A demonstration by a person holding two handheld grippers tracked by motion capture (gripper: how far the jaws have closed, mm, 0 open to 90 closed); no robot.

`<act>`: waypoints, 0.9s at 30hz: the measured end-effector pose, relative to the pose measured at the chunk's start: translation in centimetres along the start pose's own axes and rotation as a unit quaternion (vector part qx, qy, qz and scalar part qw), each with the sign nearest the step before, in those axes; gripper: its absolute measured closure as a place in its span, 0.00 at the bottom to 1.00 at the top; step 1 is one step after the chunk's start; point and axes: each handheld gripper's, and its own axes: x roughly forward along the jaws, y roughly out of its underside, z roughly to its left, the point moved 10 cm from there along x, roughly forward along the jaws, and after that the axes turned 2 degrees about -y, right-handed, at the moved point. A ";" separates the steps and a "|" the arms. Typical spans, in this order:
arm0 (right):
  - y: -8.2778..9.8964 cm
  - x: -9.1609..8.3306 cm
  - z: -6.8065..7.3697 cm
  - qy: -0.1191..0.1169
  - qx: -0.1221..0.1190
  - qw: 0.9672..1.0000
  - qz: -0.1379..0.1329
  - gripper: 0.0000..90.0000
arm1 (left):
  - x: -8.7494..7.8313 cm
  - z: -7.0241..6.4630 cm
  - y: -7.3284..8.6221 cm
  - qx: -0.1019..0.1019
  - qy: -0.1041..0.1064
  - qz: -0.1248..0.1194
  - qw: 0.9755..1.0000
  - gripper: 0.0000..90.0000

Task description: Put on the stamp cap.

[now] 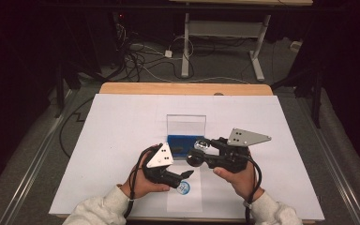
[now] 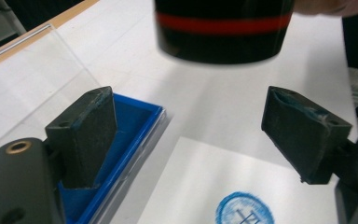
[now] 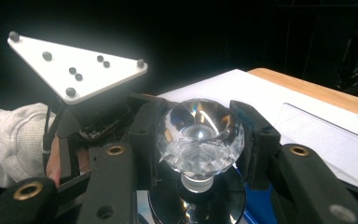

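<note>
Right gripper [image 3: 200, 140]: clamped on the faceted clear crystal knob of a round black stamp [image 1: 196, 157], held above the blue ink pad in a clear open-lidded case [image 1: 185, 143].
Left gripper [image 2: 205, 135]: jaws spread wide, nothing held, over a white paper slip [image 2: 214, 186].
Blue round stamped mark [image 2: 244, 211]: printed on the slip.

Black two-jaw grippers [image 1: 186, 174] [image 1: 203, 146] with brass-ringed screw holes, grey dotted triangular plates, trailing cables; pale grey sleeves [image 1: 101, 207].

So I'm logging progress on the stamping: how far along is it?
Done: one blue stamp print is on the paper slip. In hand: the right hand-held gripper clamps the crystal-handled stamp above the table, near the open blue ink pad. The left hand-held gripper is open. Left: cannot tell.
</note>
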 end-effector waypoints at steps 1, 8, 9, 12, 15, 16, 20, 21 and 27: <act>0.0 -0.1 -0.1 0.004 -0.002 1.000 0.001 0.63 | -0.1 0.2 0.1 0.000 -0.004 0.001 1.000 0.19; 0.0 -0.8 -0.8 0.033 -0.020 0.999 0.011 0.63 | -1.1 1.5 1.1 0.011 -0.029 0.010 0.999 0.19; 0.0 -0.8 -0.9 0.034 -0.021 0.999 0.011 0.63 | -1.3 1.7 1.3 0.011 -0.031 0.011 0.999 0.19; 0.1 -1.0 -1.1 0.040 -0.024 0.999 0.015 0.63 | -2.0 2.3 1.6 0.012 -0.039 0.010 0.999 0.18; 0.0 -1.2 -1.3 0.048 -0.030 0.998 0.018 0.63 | -2.7 2.9 2.0 0.009 -0.045 0.010 0.999 0.18; 0.0 -1.3 -1.4 0.048 -0.030 0.998 0.018 0.63 | -2.9 3.1 2.2 0.009 -0.050 0.012 0.999 0.18; -0.1 -1.7 -1.6 0.054 -0.032 0.998 0.018 0.63 | -3.6 3.6 3.1 0.010 -0.063 0.018 0.998 0.18; -0.1 -1.7 -1.6 0.056 -0.033 0.998 0.018 0.63 | -3.8 3.7 3.3 0.009 -0.064 0.019 0.998 0.18; -0.3 -2.2 -1.8 0.060 -0.031 0.998 0.018 0.63 | -4.8 4.6 4.8 0.012 -0.086 0.033 0.996 0.18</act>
